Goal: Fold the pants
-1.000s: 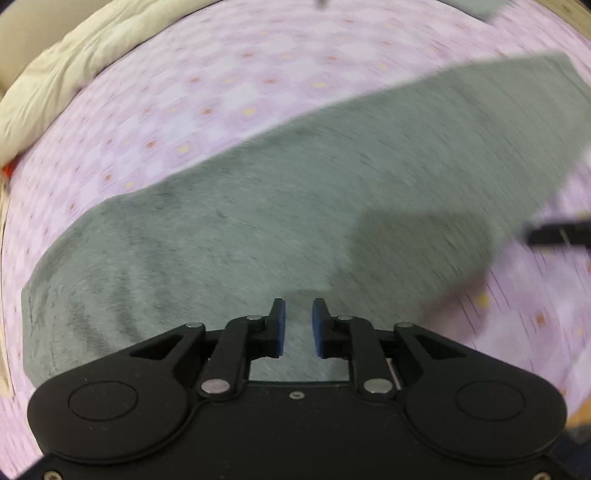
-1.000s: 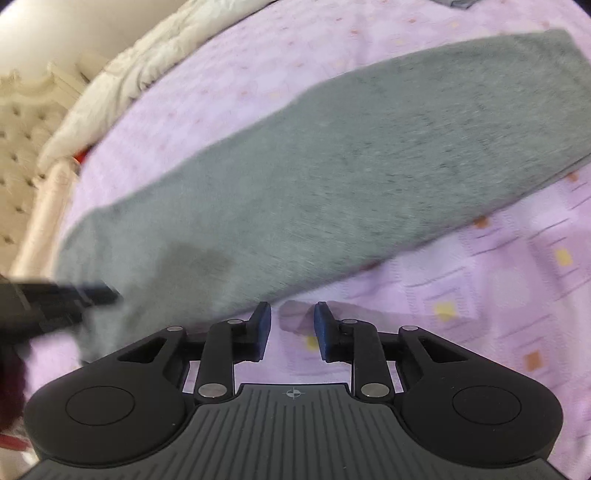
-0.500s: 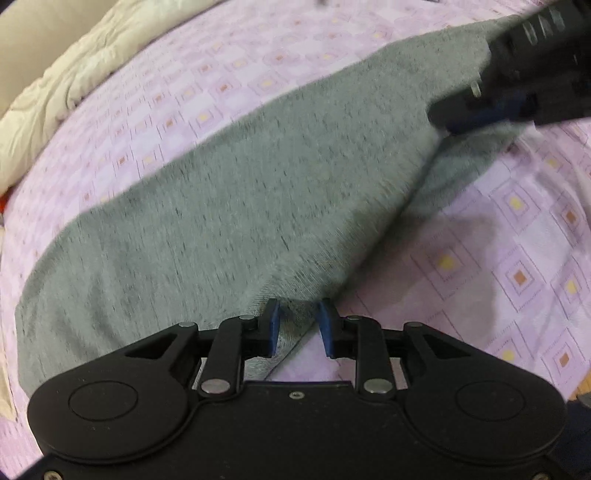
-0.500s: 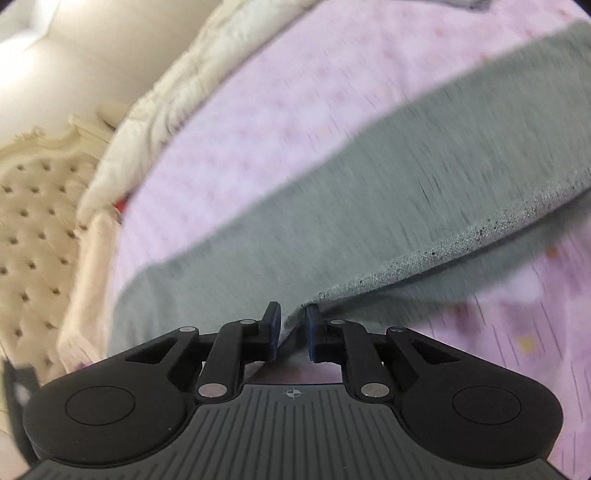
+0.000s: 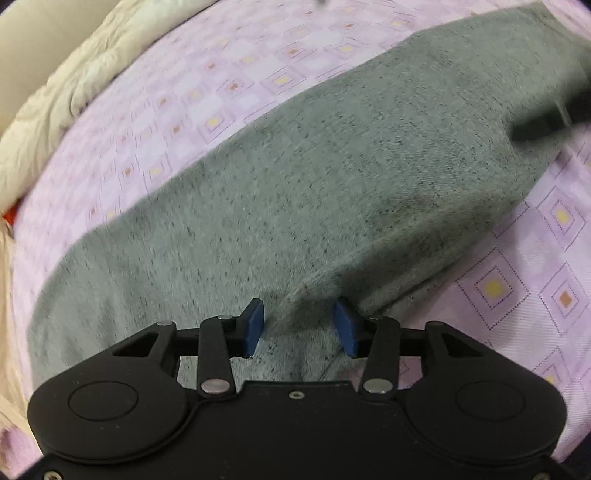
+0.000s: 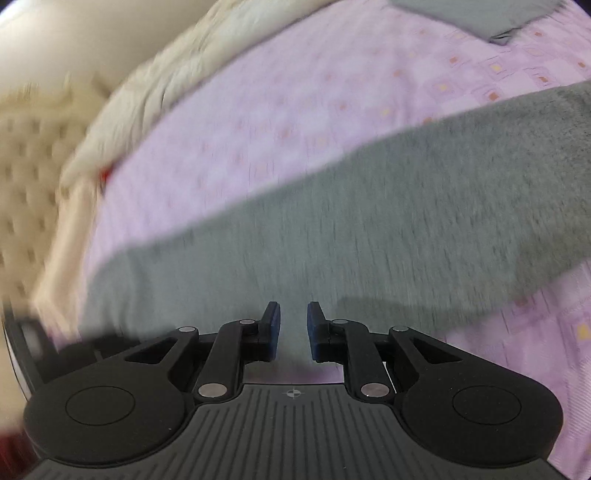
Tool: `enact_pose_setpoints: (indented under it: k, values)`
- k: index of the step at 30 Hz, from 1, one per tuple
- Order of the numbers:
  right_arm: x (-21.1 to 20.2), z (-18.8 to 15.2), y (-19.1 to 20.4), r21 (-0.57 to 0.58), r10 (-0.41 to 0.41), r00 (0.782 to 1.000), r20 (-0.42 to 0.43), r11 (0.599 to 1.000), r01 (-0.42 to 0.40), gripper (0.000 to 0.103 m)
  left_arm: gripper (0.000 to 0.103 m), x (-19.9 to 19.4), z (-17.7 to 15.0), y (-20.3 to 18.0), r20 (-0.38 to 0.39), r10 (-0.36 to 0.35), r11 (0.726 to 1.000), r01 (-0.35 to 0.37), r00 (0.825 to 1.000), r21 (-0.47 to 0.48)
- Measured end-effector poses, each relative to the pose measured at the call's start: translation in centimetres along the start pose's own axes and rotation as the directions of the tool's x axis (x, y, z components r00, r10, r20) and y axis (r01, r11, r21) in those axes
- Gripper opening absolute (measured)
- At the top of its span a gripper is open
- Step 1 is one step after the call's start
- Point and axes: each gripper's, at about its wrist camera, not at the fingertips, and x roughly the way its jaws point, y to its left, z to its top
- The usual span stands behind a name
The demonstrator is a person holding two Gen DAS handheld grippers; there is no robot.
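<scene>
A bed is seen from both wrist views, covered by a lilac sheet (image 5: 229, 85) printed with small squares. A cream quilt (image 5: 62, 99) is bunched along its far left edge, and a tufted cream headboard (image 6: 26, 177) shows, blurred, in the right wrist view.

The grey pants (image 5: 332, 192) are laid out long and slantwise across the sheet, from the lower left to the upper right. Along the near edge one layer of the cloth is seen lying over another. A second grey piece of cloth (image 6: 491, 16) lies at the far top of the bed, well apart from the pants.

The left claw (image 5: 299, 326) is pointed steeply down over the near edge of the pants. Its jaws have just been opening and now stand fairly wide, with cloth below the gap but not pressed by the blue pads (image 5: 253, 328).

The right claw (image 6: 292, 328) is tilted down over the pants. Its jaws are set narrow; the pads are not seen pressing any cloth. The right claw is also caught as a dark blur at the right edge of the left wrist view.
</scene>
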Motion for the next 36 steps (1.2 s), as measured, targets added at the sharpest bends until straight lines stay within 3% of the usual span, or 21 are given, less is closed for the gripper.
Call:
enact_pose_setpoints:
  k: [6, 10, 18, 22, 24, 26, 28, 31, 36]
  values:
    - [2.7, -3.5, 4.4, -0.306, -0.023, 0.996, -0.084, 0.952, -0.004, 0.017, 0.054, 0.3, -0.3, 3.7, -0.029, -0.093, 0.984, 0.087, 0.995, -0.156]
    - [5.0, -3.7, 7.2, -0.404, -0.013, 0.997, -0.082, 0.914, -0.021, 0.017, 0.053, 1.0, 0.2, 6.3, -0.05, -0.121, 0.956, 0.103, 0.991, -0.275]
    - [7.4, -2.9, 9.0, -0.477, -0.026, 0.993, -0.113, 0.878, -0.031, 0.017, 0.053, 1.6, 0.8, 7.9, -0.059, -0.154, 0.937, 0.127, 0.986, -0.325]
    - [6.7, -2.5, 7.3, -0.463, -0.121, 0.992, -0.045, 0.882, 0.086, 0.015, 0.052, 0.5, 0.7, 8.9, -0.026, -0.219, 0.913, 0.196, 0.975, -0.359]
    - [5.5, -2.3, 5.7, -0.427, -0.176, 0.984, 0.006, 0.89, 0.162, 0.015, 0.051, -0.7, 0.3, 9.6, 0.021, -0.282, 0.89, 0.269, 0.959, -0.369]
    - [4.2, -2.4, 4.0, -0.399, -0.261, 0.962, 0.077, 0.876, 0.269, 0.015, 0.052, -1.5, 0.1, 10.3, 0.057, -0.321, 0.869, 0.318, 0.945, -0.379]
    - [3.2, -2.2, 2.2, -0.353, -0.34, 0.932, 0.124, 0.863, 0.361, 0.016, 0.052, -1.5, 0.2, 10.6, 0.06, -0.314, 0.866, 0.312, 0.948, -0.392]
    - [1.7, -1.6, -1.0, -0.251, -0.427, 0.891, 0.153, 0.855, 0.453, 0.016, 0.052, -0.6, -0.1, 10.2, 0.013, -0.272, 0.883, 0.255, 0.962, -0.395]
    - [-0.8, -0.7, -5.2, -0.125, -0.533, 0.829, 0.17, 0.823, 0.554, 0.016, 0.053, 1.1, -1.9, 8.8, -0.095, -0.23, 0.924, 0.187, 0.969, -0.333]
